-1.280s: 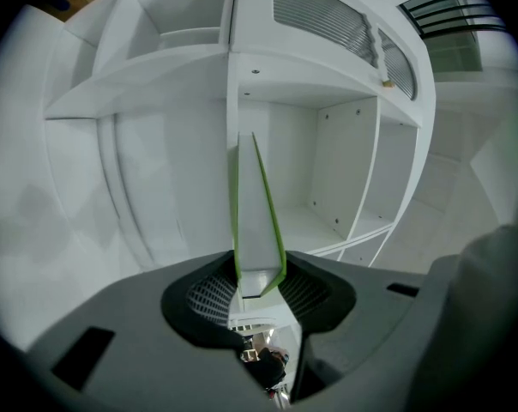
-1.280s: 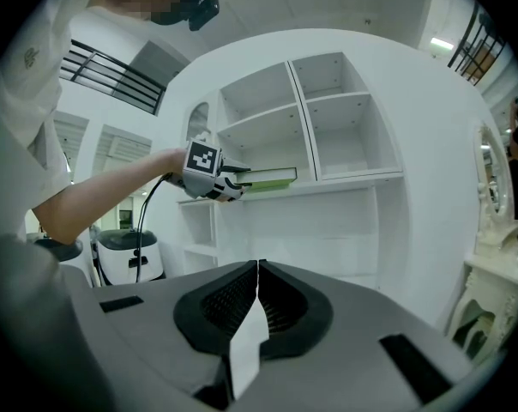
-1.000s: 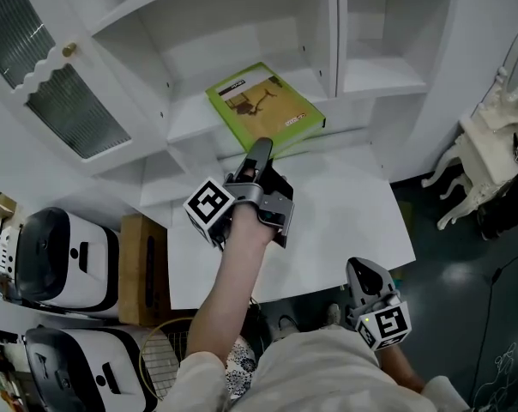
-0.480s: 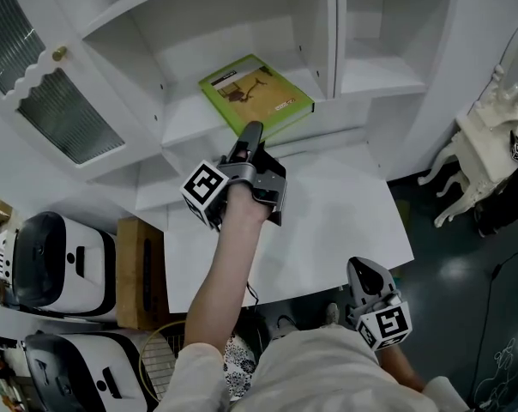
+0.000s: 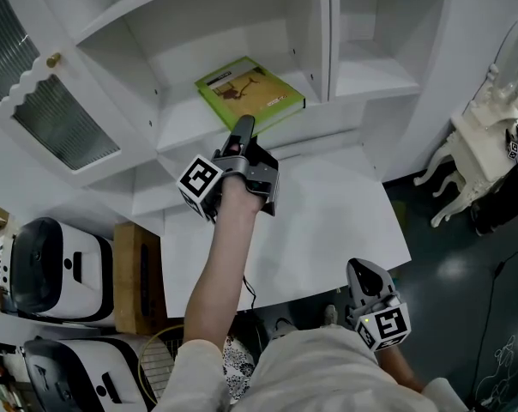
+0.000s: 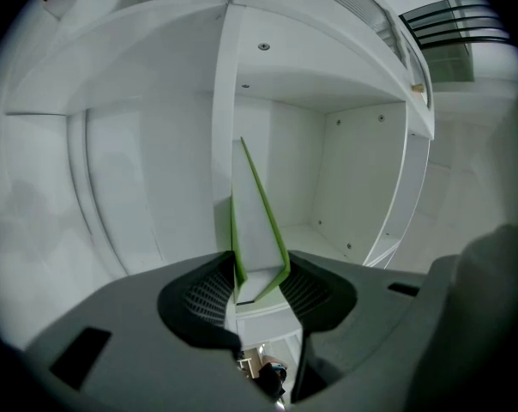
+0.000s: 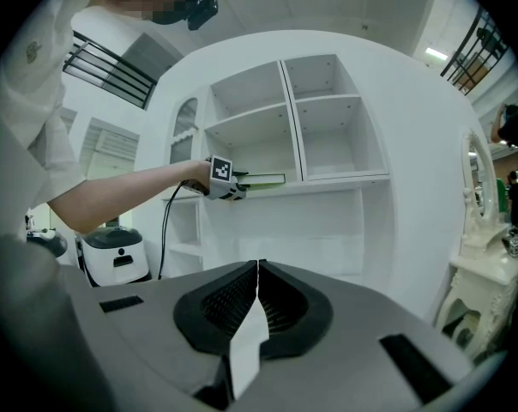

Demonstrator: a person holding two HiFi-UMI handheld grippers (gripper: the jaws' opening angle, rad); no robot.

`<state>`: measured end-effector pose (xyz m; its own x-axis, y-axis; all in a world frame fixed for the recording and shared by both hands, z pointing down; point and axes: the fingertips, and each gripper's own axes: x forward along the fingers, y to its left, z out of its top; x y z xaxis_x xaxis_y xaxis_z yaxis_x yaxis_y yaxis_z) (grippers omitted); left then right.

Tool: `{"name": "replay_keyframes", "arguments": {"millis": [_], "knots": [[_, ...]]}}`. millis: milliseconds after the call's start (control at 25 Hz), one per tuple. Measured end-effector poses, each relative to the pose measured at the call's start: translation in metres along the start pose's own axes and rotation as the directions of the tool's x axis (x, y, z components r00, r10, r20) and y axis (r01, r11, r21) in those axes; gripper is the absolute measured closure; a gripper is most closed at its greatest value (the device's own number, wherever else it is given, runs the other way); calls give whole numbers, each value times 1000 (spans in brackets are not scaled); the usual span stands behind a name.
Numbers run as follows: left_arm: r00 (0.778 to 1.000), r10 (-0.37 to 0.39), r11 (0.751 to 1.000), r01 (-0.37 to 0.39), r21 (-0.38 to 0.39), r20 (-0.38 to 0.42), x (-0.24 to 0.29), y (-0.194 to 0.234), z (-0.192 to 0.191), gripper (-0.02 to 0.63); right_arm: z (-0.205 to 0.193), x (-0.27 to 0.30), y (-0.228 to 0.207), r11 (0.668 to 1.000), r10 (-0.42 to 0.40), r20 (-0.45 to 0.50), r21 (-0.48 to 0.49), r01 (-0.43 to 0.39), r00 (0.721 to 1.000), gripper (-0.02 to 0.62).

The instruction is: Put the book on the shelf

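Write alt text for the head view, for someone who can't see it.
Seen from above, the left gripper grips a green book lying flat on a white shelf, its jaws just starting to open. The right gripper hangs low at the person's side.

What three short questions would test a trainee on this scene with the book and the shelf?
1. True or false: the thin green rectangular book stands upright in the right compartment of the white shelf unit.
2. Which gripper has the book between its jaws? A left, B right, C neither.
3. Fill in: the right gripper's jaws are ___, with nothing between them.
Key: 1 false, it is level in the left compartment. 2 A, the left gripper, whose jaws are opening, has the book's edge between them. 3 shut.
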<state>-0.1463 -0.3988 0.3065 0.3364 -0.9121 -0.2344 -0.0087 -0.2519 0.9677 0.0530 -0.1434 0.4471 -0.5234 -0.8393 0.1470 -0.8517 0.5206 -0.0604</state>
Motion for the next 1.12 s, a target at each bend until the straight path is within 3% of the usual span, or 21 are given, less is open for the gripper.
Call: {"name": "replay_keyframes", "arguments": {"millis": [360, 560, 1120], "knots": [[1000, -7, 1000, 8, 30, -26, 4, 2, 1, 428, -1, -2, 0, 1000, -5, 0, 7, 5, 1000, 577], [1000, -3, 998, 3, 63, -4, 0, 1, 1, 316, -1, -3, 0, 1000, -2, -2, 5, 2, 1000, 577], [997, -58, 998, 57, -18, -47, -28, -11, -18, 316, -2, -6, 7, 1000, 20, -2, 1, -20, 1000, 577]]}}
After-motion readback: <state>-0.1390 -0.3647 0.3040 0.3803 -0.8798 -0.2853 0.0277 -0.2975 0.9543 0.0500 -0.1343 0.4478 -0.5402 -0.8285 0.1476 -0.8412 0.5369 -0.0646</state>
